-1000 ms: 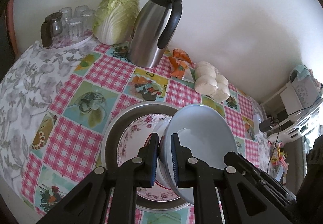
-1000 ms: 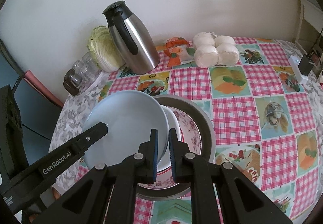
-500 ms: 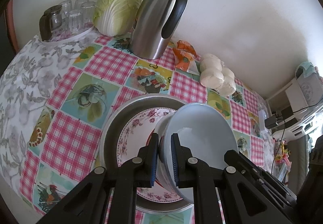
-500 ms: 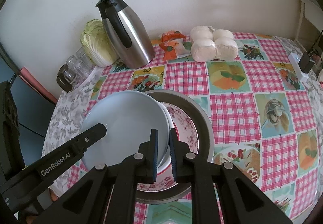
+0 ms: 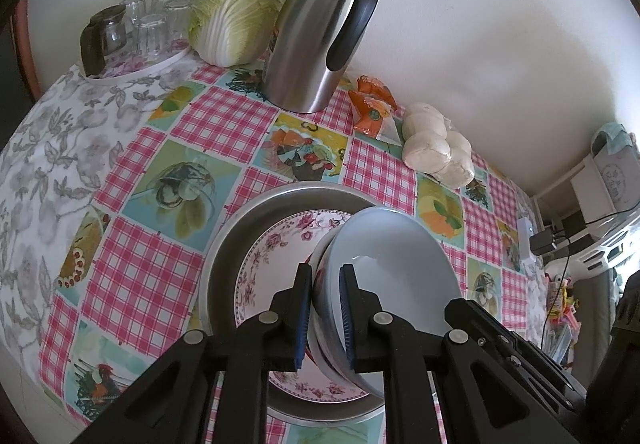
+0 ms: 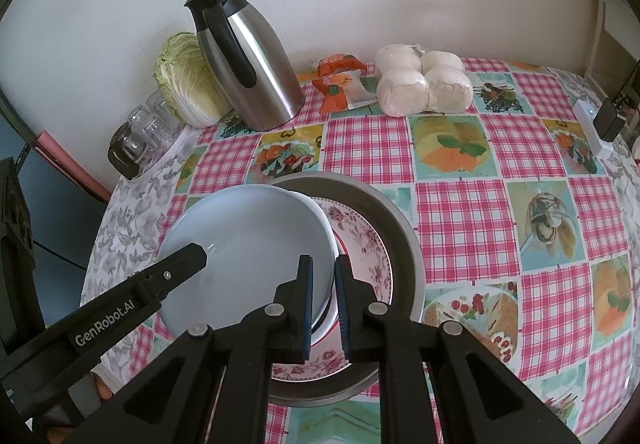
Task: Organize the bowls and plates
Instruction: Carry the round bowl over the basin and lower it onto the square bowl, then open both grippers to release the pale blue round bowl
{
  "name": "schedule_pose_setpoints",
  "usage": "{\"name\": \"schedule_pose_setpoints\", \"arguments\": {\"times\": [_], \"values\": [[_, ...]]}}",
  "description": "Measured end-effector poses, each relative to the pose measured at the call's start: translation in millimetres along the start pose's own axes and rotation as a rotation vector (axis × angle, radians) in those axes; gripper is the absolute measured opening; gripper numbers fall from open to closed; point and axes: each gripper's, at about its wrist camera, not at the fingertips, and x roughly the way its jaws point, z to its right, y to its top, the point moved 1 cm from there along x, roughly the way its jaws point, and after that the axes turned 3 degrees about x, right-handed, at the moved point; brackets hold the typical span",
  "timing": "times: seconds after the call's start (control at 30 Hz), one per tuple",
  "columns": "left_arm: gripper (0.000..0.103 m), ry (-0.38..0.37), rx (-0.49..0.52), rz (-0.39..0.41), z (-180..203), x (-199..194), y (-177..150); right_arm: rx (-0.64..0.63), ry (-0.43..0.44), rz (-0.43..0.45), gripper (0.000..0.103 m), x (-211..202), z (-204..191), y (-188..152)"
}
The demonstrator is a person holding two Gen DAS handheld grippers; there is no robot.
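Both grippers, left (image 5: 323,310) and right (image 6: 322,306), clamp pale-blue ceramic bowl (image 6: 248,244) rims, jaws nearly closed, above floral plate (image 5: 276,264); next, lower gently toward 6 o'clock.

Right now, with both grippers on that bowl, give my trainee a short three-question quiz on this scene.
1. True or false: the left gripper and the right gripper both clamp the rim of the blue bowl.
2. Multiple choice: what lies in the metal pan below the bowl? A) a floral plate B) a cabbage C) glasses
3. Fill in: against the wall, between the cabbage and the orange packet, stands a steel ____.

Key: 1 true; 2 A, the floral plate; 3 jug.
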Motion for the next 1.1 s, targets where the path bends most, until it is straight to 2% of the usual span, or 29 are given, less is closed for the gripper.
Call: {"name": "schedule_pose_setpoints", "arguments": {"times": [0.1, 0.37, 0.57, 0.77, 1.1], "values": [[0.018, -0.001, 0.000, 0.007, -0.4, -2.4, 0.6, -0.002, -0.001, 0.007, 0.013, -1.6, -0.1, 0.8], [0.018, -0.008, -0.014, 0.045, -2.9, -12.9, 3.3, -0.009, 0.009, 0.013, 0.013, -6.7, -0.2, 1.4], [0.019, -0.008, -0.038, 0.017, -8.3, -3.1, 1.9, -0.019, 0.032, 0.020, 0.013, -10.0, -4.8, 1.0], [0.019, -0.002, -0.041, 0.001, -8.1, 3.9, 0.5, 0.001, -0.020, 0.020, 0.013, -6.2, 2.9, 1.7], [0.021, 0.013, -0.044, -0.015, -9.7, 8.4, -0.1, -0.005, -0.004, -0.012, 0.013, 3.1, 1.6, -1.2]]}}
